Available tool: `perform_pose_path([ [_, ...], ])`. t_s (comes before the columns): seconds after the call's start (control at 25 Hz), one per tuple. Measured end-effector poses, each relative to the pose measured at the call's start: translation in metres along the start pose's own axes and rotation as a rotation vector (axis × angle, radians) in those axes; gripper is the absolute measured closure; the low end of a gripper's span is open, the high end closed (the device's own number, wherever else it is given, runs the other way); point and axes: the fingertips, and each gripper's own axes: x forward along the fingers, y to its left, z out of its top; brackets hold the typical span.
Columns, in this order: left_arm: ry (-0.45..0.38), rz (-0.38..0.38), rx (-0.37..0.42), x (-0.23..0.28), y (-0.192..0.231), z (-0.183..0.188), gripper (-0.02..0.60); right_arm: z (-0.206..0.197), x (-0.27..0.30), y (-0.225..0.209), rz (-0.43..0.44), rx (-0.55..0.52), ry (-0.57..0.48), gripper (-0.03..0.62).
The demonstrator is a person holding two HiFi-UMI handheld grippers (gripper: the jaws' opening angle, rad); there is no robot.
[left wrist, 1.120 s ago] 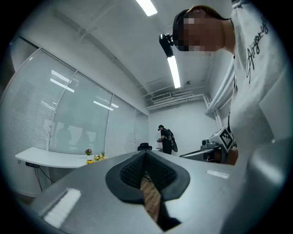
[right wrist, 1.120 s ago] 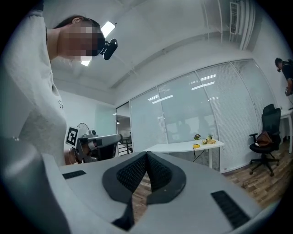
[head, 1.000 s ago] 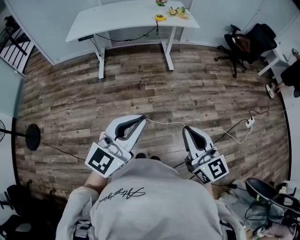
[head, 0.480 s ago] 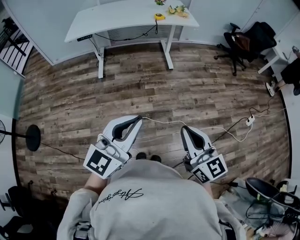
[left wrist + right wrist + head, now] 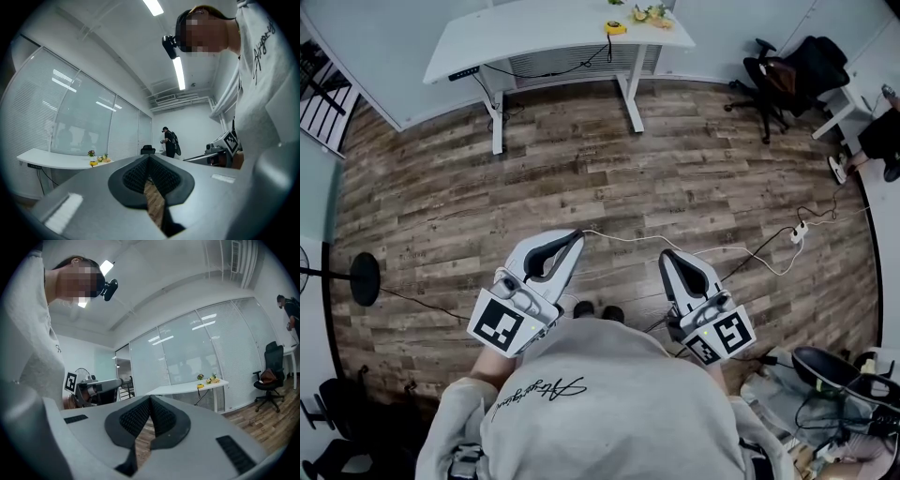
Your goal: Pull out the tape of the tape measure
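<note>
Left tongs (image 5: 578, 234) closed, nothing between them. Right tongs (image 5: 664, 255) closed too, empty. Both held level over the brown wood-plank floor (image 5: 581, 169). Yellow round tape measure (image 5: 616, 27) sits on the white bench (image 5: 534, 33) at the far wall, well apart from both.
</note>
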Motion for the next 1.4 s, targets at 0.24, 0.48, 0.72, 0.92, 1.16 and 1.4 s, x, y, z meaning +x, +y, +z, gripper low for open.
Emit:
perform_pose_path([
  [0.24, 0.007, -0.010, 0.001, -0.008, 0.006, -0.003, 0.581, 0.001, 0.008, 0.007, -0.010, 0.015, -0.009, 0.594],
  [0.48, 0.004, -0.024, 0.014, -0.025, 0.015, -0.006, 0.581, -0.004, 0.020, 0.019, -0.029, 0.003, -0.017, 0.594],
  [0.72, 0.032, -0.039, 0.005, -0.040, 0.023, -0.025, 0.581, -0.018, 0.030, 0.041, -0.039, 0.031, -0.018, 0.594],
  [0.92, 0.028, -0.044, 0.003, -0.042, 0.023, -0.028, 0.581, -0.025, 0.020, 0.037, -0.062, 0.041, 0.003, 0.594],
  [1.16, 0.030, 0.000, 0.012, -0.042, 0.041, -0.028, 0.581, -0.024, 0.035, 0.032, -0.033, 0.041, -0.008, 0.594],
  [1.4, 0.041, 0.035, 0.035, -0.033, 0.058, -0.029, 0.581, -0.021, 0.056, 0.020, 0.015, 0.050, -0.014, 0.594],
])
